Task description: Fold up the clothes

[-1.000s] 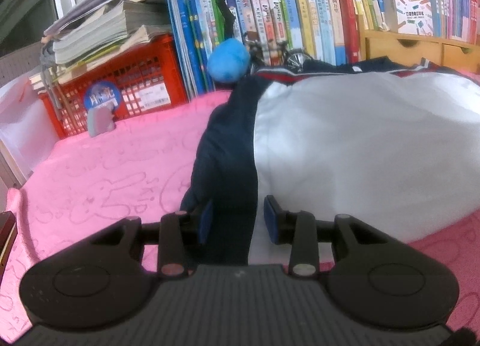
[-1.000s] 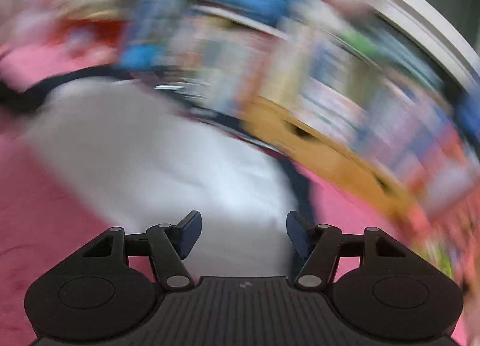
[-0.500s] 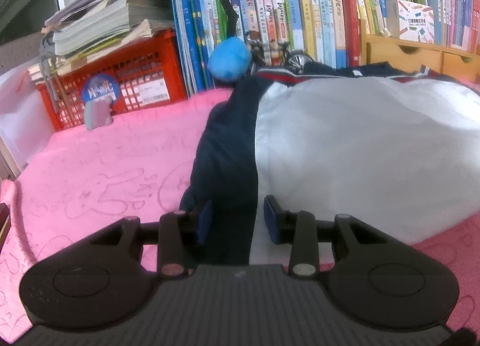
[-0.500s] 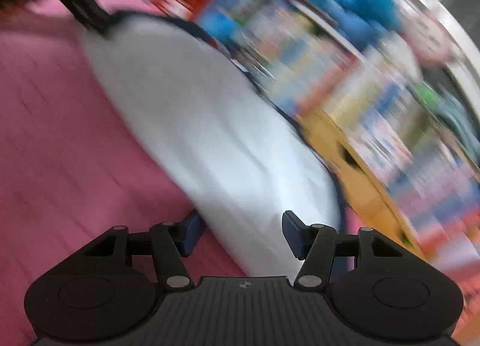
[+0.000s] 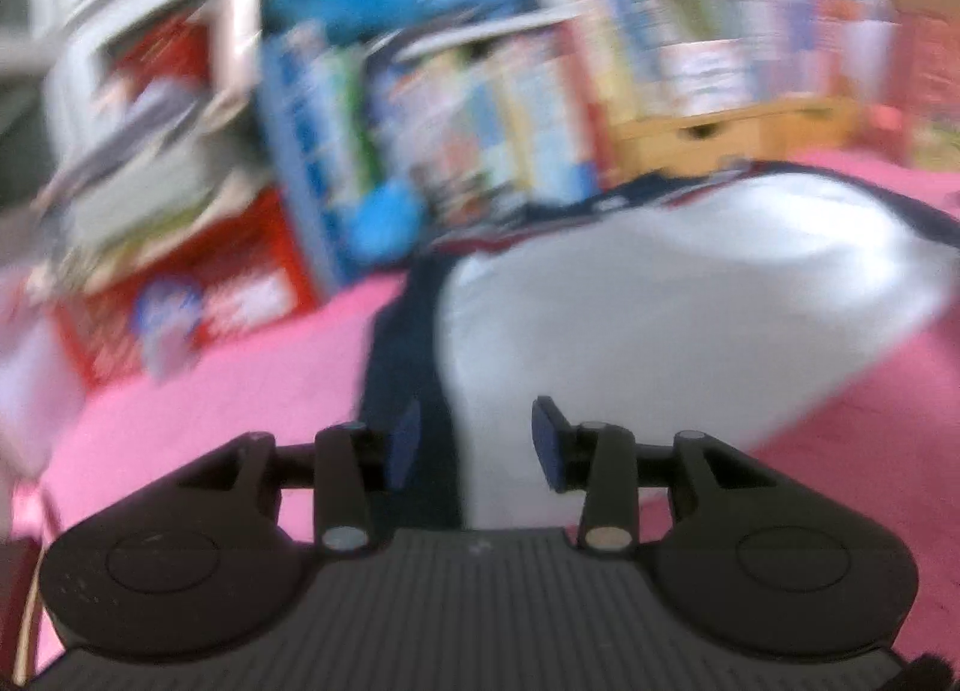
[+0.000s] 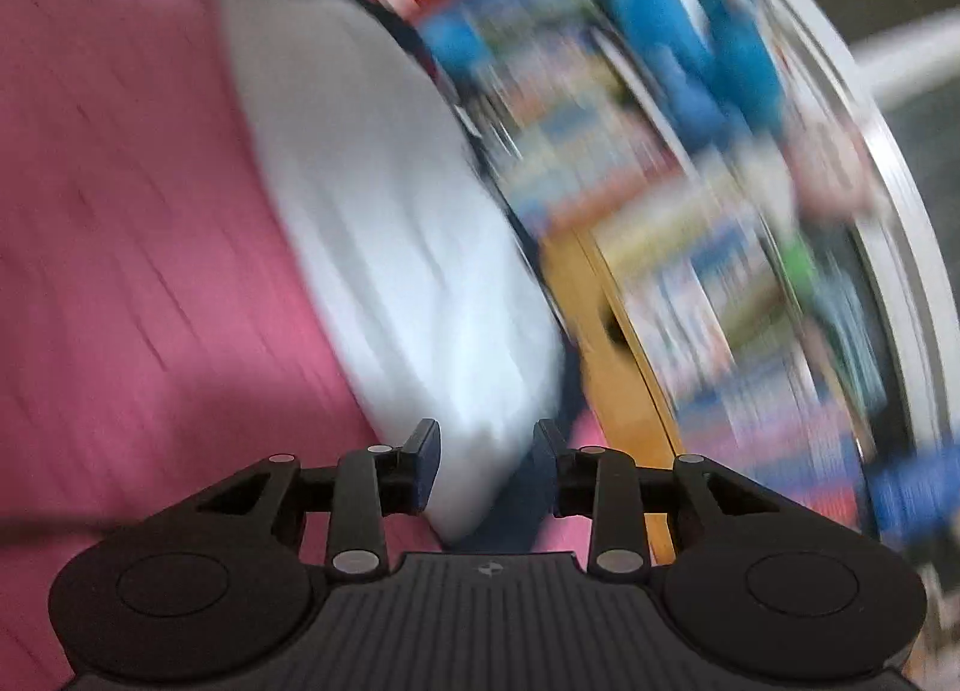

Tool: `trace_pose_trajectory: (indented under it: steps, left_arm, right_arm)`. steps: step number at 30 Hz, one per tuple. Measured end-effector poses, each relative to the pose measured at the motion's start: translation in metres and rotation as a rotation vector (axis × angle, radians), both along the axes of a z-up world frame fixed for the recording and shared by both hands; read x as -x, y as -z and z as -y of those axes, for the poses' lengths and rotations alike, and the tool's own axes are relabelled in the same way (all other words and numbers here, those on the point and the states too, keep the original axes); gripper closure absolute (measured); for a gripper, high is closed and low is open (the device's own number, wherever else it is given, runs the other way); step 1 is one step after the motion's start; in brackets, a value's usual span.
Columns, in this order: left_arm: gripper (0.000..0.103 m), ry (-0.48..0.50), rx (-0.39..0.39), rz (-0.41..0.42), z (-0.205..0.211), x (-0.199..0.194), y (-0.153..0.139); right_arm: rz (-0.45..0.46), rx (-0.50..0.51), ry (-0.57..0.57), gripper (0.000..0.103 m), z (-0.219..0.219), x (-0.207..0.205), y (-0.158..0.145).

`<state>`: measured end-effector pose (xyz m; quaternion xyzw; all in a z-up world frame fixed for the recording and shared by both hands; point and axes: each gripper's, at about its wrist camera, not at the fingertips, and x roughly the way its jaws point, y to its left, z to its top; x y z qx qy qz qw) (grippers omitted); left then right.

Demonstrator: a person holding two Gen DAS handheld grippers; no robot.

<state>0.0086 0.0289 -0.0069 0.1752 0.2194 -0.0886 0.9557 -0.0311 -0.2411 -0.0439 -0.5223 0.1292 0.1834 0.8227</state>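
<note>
while both grippers sit at the near hem of the white garment (image 5: 660, 295) lying on the pink cloth (image 5: 228, 391), the step in hand looks like gripping its two lower corners. the left gripper (image 5: 474, 442) has its fingers narrow, dark sleeve edge between them; whether they pinch it i cannot tell. the right gripper (image 6: 486, 466) has just been closing around the soft white corner, gaps showing. next, i judge: firm pinches, then lift and fold toward the collar.

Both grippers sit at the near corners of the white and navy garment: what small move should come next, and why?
Probably finish closing the right gripper, whose jaws have just been closing around the garment corner. A gap seems to remain at the pads; the left gripper also straddles cloth.
</note>
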Motion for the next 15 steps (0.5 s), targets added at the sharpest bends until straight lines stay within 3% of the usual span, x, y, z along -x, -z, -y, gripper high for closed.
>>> trace_pose_trajectory:
  steps: [5,7,13,15]
  left_arm:
    - [0.06,0.29,-0.16,0.008,0.051,0.025,0.007]
    - [0.06,0.354,-0.205,-0.003,0.07,0.022,0.016]
    - [0.06,0.366,-0.281,-0.015,0.104,-0.009,0.043]
    - [0.075,0.335,-0.271,-0.01,0.103,-0.019,0.043]
  right_arm:
    - [-0.053,0.063,-0.183,0.069,-0.062,-0.003,0.023]
    - [-0.061,0.066,-0.183,0.08,-0.072,-0.018,0.024]
    - [-0.107,-0.098,-0.12,0.084,-0.067,-0.038,-0.009]
    - [-0.121,-0.112,-0.125,0.084,-0.064,-0.035,-0.013]
